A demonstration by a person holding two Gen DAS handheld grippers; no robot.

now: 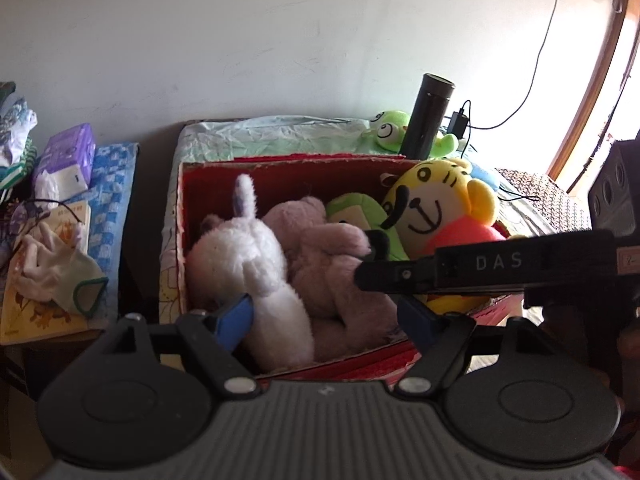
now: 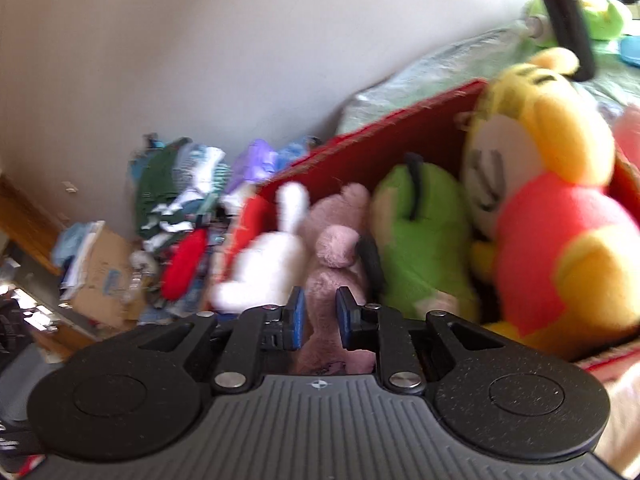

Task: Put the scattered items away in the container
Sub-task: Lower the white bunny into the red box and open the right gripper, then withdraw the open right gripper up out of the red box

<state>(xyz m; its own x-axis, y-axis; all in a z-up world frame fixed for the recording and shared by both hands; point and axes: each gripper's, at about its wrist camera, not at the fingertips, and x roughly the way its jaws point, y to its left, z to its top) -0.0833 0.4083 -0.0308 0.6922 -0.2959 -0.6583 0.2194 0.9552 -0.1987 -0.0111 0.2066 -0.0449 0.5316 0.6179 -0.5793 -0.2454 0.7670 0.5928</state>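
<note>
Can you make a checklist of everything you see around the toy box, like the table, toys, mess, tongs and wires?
Surface: green crinkled cover under the red box.
Job's things: white bunny, pink plush, green plush and yellow tiger are in the box; a green frog lies outside, behind it.
Clutter: black flask, tissue pack, book, glove.
Tongs: left tongs open around the bunny and pink plush; right tongs narrow, pink plush between the pads, grip unclear.
Cables: black charger cable up the wall.
Surroundings: white wall; clothes pile.
</note>
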